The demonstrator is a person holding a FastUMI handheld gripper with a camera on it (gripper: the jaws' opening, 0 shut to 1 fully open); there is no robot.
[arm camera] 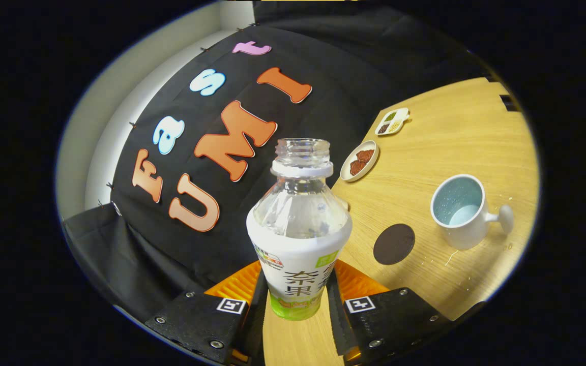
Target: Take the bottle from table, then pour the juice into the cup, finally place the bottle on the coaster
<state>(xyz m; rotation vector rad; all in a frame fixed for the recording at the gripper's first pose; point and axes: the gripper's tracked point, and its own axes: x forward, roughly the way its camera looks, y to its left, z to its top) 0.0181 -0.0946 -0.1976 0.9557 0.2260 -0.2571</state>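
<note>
Gripper view: hand-held gripper [295, 300] clamped on uncapped bottle [299, 223], coaster [393, 244] and cup [460, 211] beyond.

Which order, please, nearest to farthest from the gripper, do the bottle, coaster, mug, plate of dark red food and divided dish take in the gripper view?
1. Bottle, clamped between the gripper fingers.
2. Coaster, just ahead, to the bottle's right.
3. Mug, beyond the coaster, further right.
4. Plate of dark red food, farther back near the booth wall.
5. Divided dish, farthest, behind that plate.

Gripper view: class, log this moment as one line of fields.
gripper: shut on bottle | bottle: uncapped, held above table | cup: upright, beside coaster | coaster: bare
</note>
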